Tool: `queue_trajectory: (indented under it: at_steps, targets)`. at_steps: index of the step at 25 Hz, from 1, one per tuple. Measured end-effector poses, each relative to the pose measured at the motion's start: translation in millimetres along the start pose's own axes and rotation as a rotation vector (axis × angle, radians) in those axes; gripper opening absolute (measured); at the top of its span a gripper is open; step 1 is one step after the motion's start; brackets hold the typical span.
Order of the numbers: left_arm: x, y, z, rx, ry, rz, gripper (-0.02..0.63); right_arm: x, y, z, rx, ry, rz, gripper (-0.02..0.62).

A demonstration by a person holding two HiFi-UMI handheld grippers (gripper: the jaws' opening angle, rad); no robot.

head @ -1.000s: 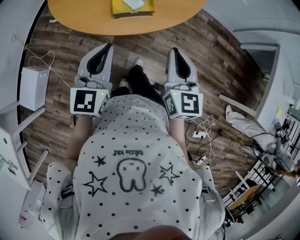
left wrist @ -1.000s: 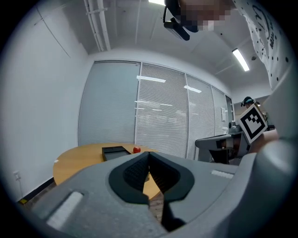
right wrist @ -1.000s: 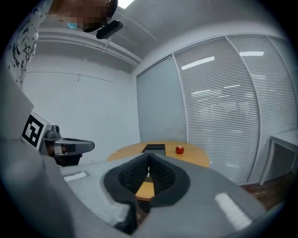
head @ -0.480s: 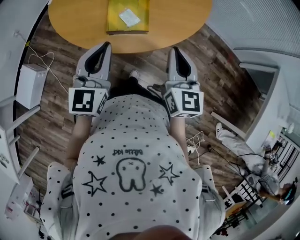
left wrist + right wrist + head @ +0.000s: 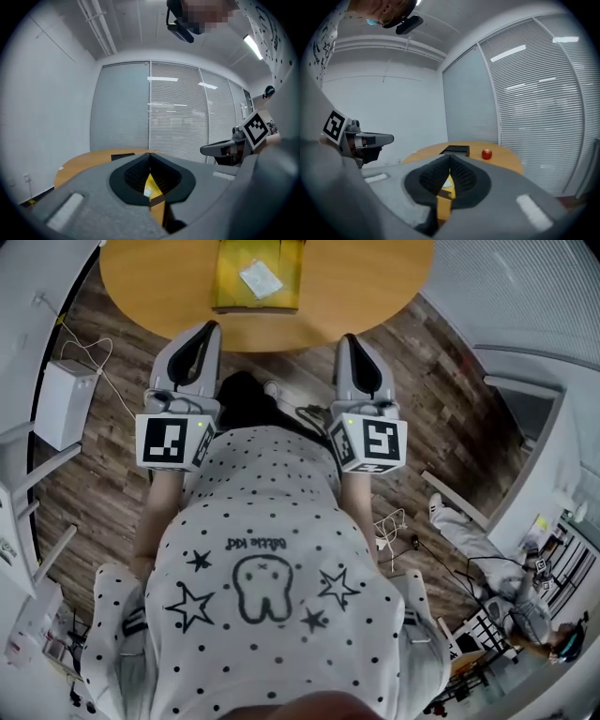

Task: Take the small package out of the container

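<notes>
Round wooden worktop [image 5: 375, 287] carries yellow container [image 5: 230, 292], its top cut off, small package [image 5: 261, 279] inside. Apple [image 5: 487, 153] farther back. Left gripper [image 5: 212, 327] and right gripper [image 5: 345, 338] pressed together, empty, near worktop edge.

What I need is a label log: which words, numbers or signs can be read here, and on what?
The shirt: small script above the tooth drawing, upside down; seems to end "kid", rest unsure.
The left gripper and right gripper: square marker codes on their cubes, no words.
The small package in the yellow container: print too small to read.
</notes>
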State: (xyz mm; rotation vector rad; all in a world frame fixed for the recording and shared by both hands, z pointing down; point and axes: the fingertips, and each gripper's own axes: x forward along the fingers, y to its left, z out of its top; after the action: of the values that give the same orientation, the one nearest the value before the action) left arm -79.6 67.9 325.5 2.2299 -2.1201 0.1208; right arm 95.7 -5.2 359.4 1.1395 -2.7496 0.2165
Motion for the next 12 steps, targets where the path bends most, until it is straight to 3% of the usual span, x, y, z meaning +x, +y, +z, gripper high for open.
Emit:
queue_trajectory:
  at_steps: [8,12]
  targets:
    - [3.3,-8.9,-3.5,-0.002,-0.001,-0.036,0.009,-6.7,-5.7,-4.2,-0.001,0.003,-0.032,0.005]
    - [60.1,-0.2,-3.7,-0.010,0.019,-0.061,0.009,31.9,-40.3,-3.4,0.018,0.035,-0.057,0.005]
